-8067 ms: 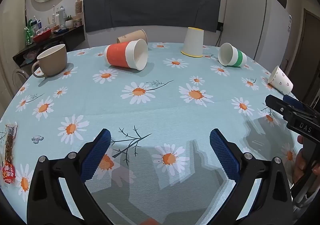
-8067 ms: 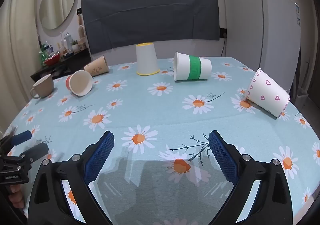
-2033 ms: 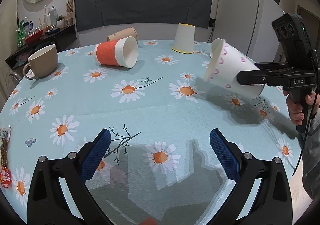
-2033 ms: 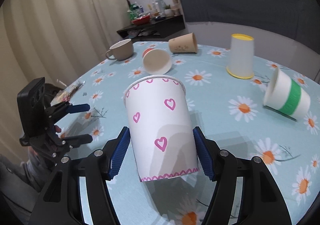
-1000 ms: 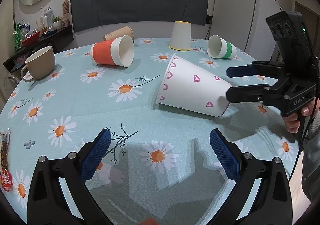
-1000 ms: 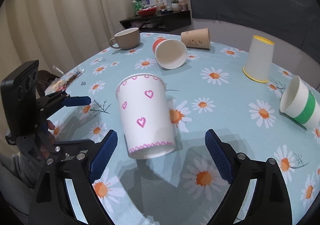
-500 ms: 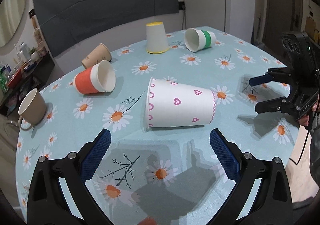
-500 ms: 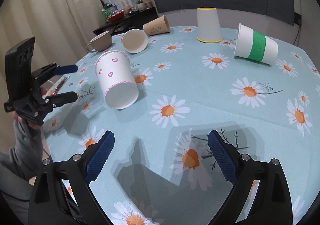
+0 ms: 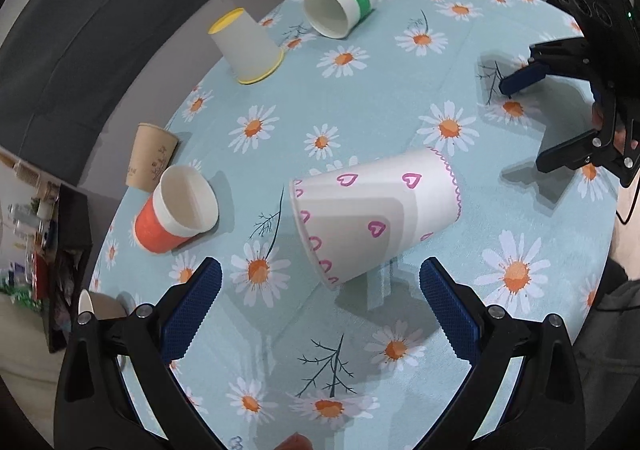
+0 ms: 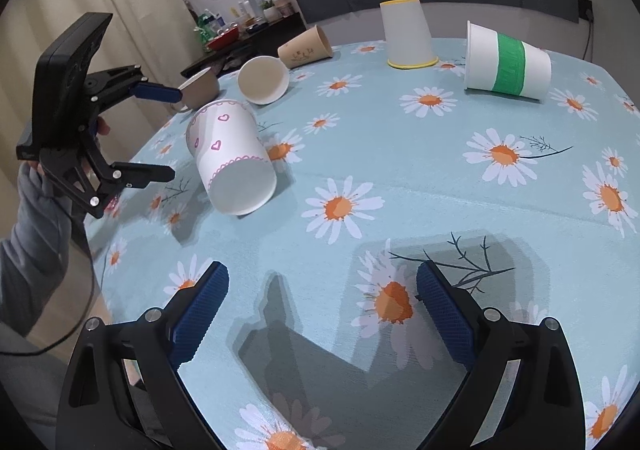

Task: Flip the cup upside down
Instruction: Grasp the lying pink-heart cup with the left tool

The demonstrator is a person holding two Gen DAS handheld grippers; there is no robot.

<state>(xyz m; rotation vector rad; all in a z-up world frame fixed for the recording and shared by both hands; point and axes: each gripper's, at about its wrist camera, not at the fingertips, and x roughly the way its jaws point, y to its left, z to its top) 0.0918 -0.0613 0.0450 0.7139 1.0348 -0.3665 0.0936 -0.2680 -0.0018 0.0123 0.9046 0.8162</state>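
The left gripper [image 9: 320, 302] hangs above the table with its blue-padded fingers [image 9: 192, 306] spread wide apart and nothing between them. Just ahead of it lies the white paper cup with pink hearts [image 9: 372, 218], on its side on the daisy-print tablecloth [image 9: 400, 110], its open mouth turned toward the left gripper and its base with the pink scalloped line pointing away. The cup touches neither gripper.

The right gripper [image 10: 322, 306] is also spread open and empty, held over the cloth well apart from the heart cup [image 10: 230, 160], which from this side shows its flat base. In the left wrist view the right gripper [image 9: 532, 126] sits at the far right edge of the table, its two fingers parted.

Farther out, an orange-sleeved paper cup [image 9: 176, 216] lies on its side near the heart cup, with a brown kraft paper cup [image 9: 150, 156] lying just behind it. A white cup with yellow rim [image 9: 246, 46] stands upside down, and a white cup with a green band [image 9: 340, 6] lies on its side beyond it. A beige mug [image 10: 200, 90] stands near the table edge, partly hidden behind the left gripper [image 10: 156, 130] in the right wrist view.
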